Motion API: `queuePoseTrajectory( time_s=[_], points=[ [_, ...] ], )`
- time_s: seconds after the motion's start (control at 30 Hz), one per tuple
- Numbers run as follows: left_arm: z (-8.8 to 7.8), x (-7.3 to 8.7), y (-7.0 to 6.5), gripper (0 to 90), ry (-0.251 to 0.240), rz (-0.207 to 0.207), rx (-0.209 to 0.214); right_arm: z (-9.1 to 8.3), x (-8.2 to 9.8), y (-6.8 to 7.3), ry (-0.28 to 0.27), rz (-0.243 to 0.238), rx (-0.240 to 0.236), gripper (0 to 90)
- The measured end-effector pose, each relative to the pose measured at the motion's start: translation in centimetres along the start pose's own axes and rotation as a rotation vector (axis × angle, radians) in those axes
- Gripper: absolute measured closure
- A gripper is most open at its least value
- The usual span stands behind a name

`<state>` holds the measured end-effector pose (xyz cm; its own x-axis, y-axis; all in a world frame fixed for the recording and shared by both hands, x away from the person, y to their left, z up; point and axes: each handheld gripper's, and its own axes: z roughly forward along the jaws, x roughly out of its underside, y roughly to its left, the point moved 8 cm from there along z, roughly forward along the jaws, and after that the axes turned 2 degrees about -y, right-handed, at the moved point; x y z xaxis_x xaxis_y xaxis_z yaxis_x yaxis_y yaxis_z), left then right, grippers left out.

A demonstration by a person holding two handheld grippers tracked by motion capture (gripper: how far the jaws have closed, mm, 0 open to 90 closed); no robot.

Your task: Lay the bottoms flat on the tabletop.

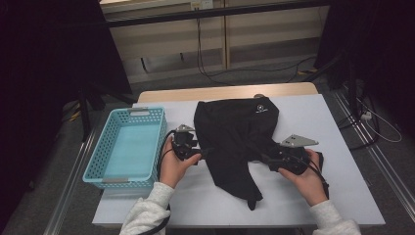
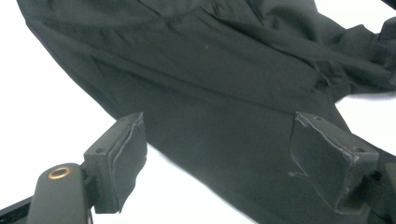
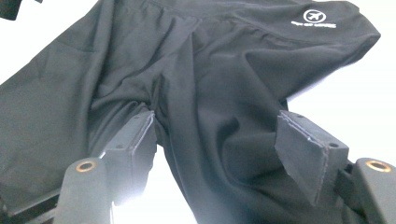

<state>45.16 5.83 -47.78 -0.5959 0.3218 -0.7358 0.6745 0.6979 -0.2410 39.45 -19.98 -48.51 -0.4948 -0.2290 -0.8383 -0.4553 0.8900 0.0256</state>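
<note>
Black garment [image 1: 235,142] is lying crumpled mid-table w/ basket [image 1: 128,147] sitting bare beside it, both left gripper [image 1: 203,152] & right gripper [image 1: 266,157] gaping apart over cloth edges (nothing clamped), so folding/stowing is looking barely begun.

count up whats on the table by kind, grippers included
black garment: 1
turquoise plastic basket: 1
handheld grippers: 2, left gripper and right gripper, both with jaws open at the garment's edges
total: 4
</note>
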Motion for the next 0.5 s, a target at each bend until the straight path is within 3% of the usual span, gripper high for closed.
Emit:
queuePoseTrajectory(
  time_s=[0.13,0.2,0.4,0.5],
  points=[
    [0.0,0.8,-0.5,18.7,-0.01,0.009,0.017,-0.2,0.4,0.1,0.003,0.018,-0.002,29.1],
    [0.2,1.1,-0.8,18.7,0.016,0.03,0.03,-0.2,0.4,0.3,0.0,0.016,-0.003,29.0],
    [0.2,2.1,-0.8,16.9,0.049,0.047,0.031,0.1,1.0,0.8,0.034,-0.05,0.0,29.3],
    [0.0,2.0,-0.9,16.5,0.038,0.052,0.032,0.0,1.0,0.9,0.027,-0.037,-0.003,29.4]
  ],
)
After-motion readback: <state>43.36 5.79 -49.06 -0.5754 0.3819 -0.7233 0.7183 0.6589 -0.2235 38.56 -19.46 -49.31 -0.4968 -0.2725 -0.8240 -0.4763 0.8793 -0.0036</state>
